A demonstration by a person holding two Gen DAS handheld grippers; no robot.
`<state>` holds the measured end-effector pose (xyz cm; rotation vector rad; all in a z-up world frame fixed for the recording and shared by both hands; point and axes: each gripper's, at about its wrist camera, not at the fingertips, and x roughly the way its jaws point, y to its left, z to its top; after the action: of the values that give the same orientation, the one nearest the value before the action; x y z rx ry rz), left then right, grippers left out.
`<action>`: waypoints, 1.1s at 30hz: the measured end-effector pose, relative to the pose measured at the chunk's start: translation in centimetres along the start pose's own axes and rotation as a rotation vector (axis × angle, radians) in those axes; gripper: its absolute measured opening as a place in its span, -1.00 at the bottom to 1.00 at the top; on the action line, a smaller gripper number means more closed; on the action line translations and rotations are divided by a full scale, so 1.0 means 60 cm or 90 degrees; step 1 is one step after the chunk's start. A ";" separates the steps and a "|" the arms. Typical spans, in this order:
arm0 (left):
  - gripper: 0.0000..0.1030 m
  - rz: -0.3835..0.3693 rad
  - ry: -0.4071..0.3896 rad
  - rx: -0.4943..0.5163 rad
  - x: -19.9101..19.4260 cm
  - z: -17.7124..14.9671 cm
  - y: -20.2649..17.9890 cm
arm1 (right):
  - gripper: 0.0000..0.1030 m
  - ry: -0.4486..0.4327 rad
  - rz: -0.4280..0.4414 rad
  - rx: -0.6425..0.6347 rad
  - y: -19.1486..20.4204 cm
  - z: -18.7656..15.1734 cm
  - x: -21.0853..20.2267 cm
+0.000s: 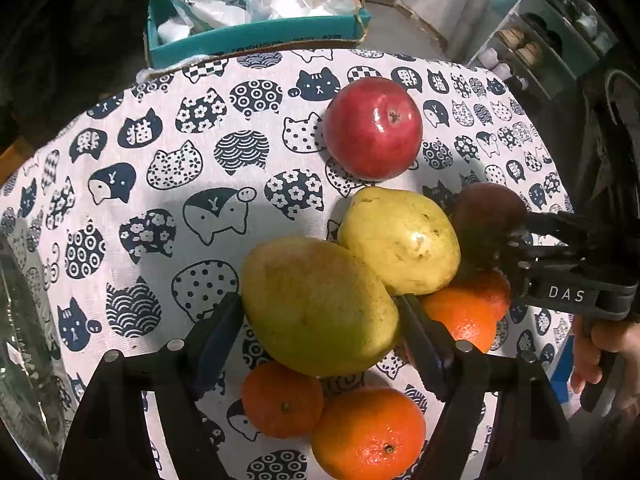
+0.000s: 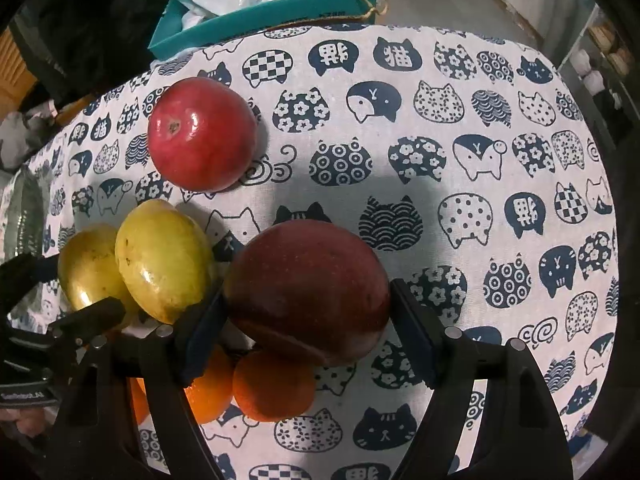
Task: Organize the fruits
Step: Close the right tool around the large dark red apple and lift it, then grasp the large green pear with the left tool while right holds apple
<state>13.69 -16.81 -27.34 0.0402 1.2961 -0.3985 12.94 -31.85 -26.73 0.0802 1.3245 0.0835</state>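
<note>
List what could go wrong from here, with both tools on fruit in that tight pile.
1. The left tool straddles the green-yellow mango, which touches the yellow pear; lifting it could roll the pear.
2. The right tool brackets the dark red apple above an orange; its fingers may nudge the orange away.
3. The two tools work very close together and might collide.
</note>
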 end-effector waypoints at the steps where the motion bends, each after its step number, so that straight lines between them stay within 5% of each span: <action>1: 0.56 0.012 -0.004 0.006 -0.001 -0.002 -0.002 | 0.51 -0.007 -0.011 -0.002 0.003 -0.001 -0.001; 10: 0.55 0.045 -0.041 -0.002 -0.033 -0.010 0.009 | 0.51 -0.081 -0.053 -0.019 0.005 -0.017 -0.051; 33: 0.55 0.105 -0.170 -0.039 -0.194 -0.038 0.040 | 0.51 -0.224 -0.055 -0.049 0.068 -0.020 -0.197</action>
<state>9.85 -10.91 -17.48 0.0408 1.0324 -0.2146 8.89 -29.03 -15.19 -0.0273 0.9703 0.0437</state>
